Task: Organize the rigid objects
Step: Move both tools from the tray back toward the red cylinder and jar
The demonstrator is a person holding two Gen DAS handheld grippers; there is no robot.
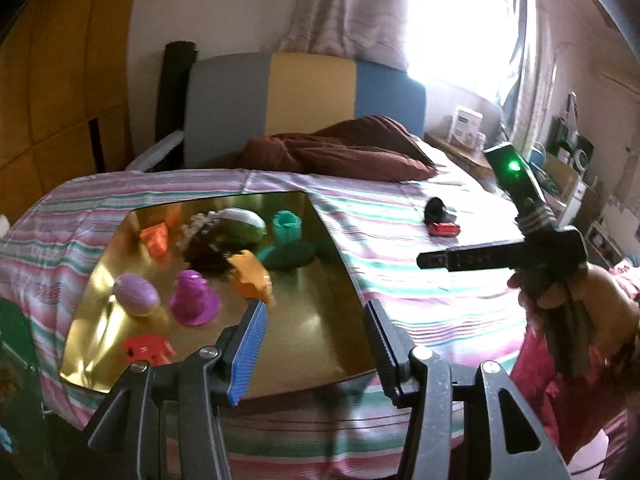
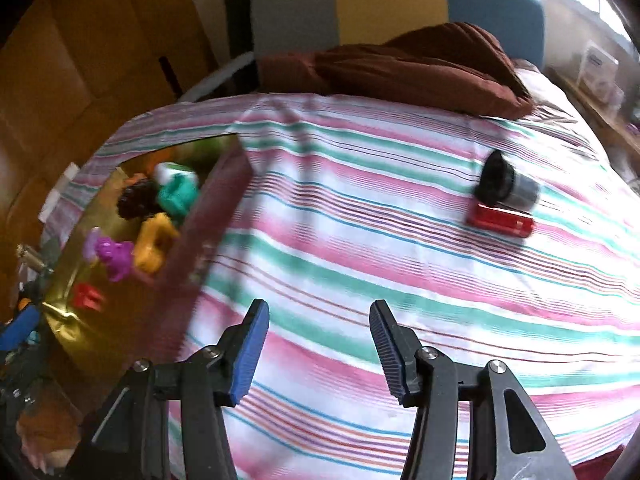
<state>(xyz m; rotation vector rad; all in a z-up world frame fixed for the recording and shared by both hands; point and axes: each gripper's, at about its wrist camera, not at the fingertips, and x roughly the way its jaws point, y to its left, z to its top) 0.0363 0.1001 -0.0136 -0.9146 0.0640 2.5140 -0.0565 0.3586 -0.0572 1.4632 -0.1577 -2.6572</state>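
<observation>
A gold-lined box [image 1: 320, 276] lies on the striped bed sheet and holds several small toys, among them a purple figure [image 1: 194, 298], an orange piece [image 1: 250, 276], a teal one [image 1: 286, 236] and a red one [image 1: 146, 350]. My left gripper [image 1: 316, 324] hovers open over the box's near right part, nothing between its pads. Out on the sheet lie a black cylinder [image 2: 504, 184] and a red block [image 2: 500, 220], touching each other. My right gripper [image 2: 318, 322] is open and empty above bare sheet, well short of those two, with the box [image 2: 216, 232] to its left.
A brown pillow [image 2: 420, 72] lies at the head of the bed before a grey, yellow and blue headboard [image 1: 312, 92]. A hand [image 1: 560, 292] holding the other tool shows at the right of the left wrist view. Shelves with clutter [image 1: 568, 168] stand under a bright window.
</observation>
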